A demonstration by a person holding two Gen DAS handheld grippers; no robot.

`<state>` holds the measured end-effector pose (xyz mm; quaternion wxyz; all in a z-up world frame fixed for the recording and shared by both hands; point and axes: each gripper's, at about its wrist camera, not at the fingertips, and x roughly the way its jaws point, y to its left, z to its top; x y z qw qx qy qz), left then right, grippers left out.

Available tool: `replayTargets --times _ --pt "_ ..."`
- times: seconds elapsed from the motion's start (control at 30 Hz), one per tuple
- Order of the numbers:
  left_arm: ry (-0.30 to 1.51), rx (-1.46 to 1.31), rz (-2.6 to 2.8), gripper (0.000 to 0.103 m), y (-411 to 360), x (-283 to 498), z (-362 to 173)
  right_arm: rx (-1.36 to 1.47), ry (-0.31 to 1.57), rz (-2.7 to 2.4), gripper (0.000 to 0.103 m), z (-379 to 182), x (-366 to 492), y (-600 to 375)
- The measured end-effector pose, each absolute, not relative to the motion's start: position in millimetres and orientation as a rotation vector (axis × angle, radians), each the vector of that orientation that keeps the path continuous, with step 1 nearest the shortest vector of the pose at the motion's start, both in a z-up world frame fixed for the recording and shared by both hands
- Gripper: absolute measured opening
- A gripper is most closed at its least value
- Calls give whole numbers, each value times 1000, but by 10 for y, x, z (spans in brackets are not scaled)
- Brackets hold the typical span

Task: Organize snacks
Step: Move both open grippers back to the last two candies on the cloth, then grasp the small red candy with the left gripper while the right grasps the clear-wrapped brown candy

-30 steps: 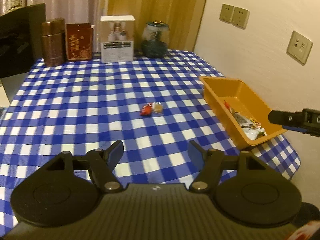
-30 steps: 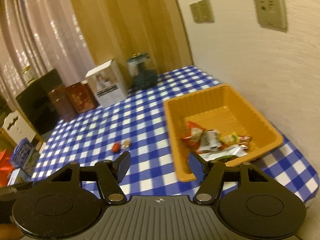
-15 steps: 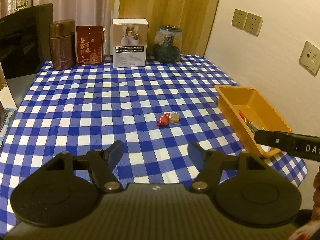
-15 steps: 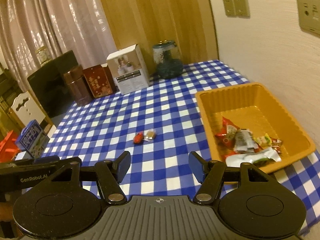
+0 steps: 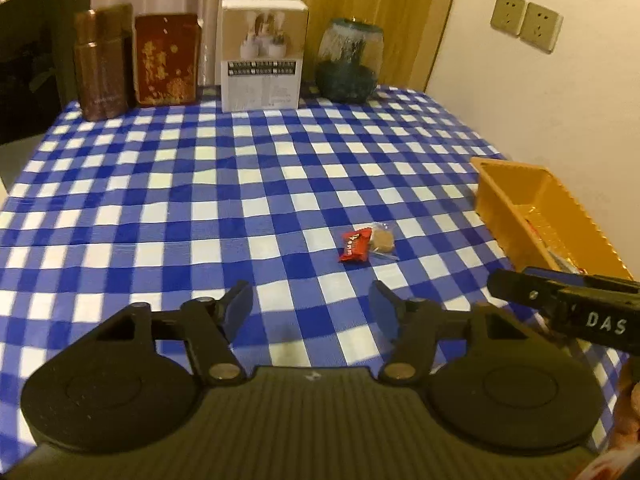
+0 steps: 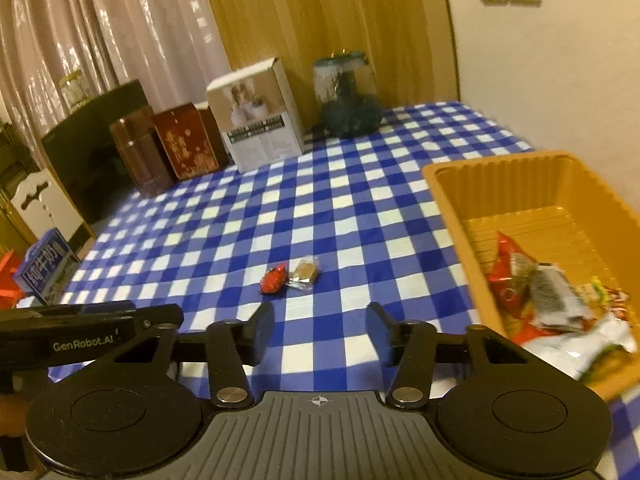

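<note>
Snacks left on the checked tablecloth (image 5: 168,200): two only, a red wrapped candy (image 5: 354,246) and a clear-wrapped brown sweet (image 5: 383,239), touching each other near mid-table. The rest already lie in the orange tray (image 6: 442,200) at the table's right edge, piled toward its near end.

Change since a second ago: both cameras now sit lower and closer to the pair, which shows larger and more central in both views.

Left gripper (image 5: 312,310): jaws half open and closing, nothing between them, cloth visible in the gap. Right gripper (image 6: 320,330): jaws narrower, also closing, likewise empty.

Reading: both hands are converging on the last two pieces, one apiece, it seems. Neither has made contact yet. The touching wrappers may shift together when one is pinched.
</note>
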<state>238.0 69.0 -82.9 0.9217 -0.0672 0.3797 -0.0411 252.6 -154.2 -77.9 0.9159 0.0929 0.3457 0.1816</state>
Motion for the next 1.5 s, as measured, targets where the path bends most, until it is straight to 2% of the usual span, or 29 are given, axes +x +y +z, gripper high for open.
replayTargets --times 0.23,0.4,0.77,0.9,1.37,1.5 --pt "792 -131 -186 50 582 2884 -1056 192 715 346 47 -921 2916 -1454" --pt "811 -110 -222 34 478 3142 -1224 208 705 326 46 -951 3088 -1483" --pt "838 -87 -245 31 398 3338 -1375 217 730 336 46 -1036 3288 -1399" --pt "836 -51 -210 20 448 3326 -1380 200 745 335 46 -1092 3357 -1330" --pt "842 -65 -140 19 763 3299 -1412 86 793 438 47 -1278 3425 -1033" --pt "837 -58 -142 24 753 3294 -1421 32 777 458 47 -1325 3472 -994"
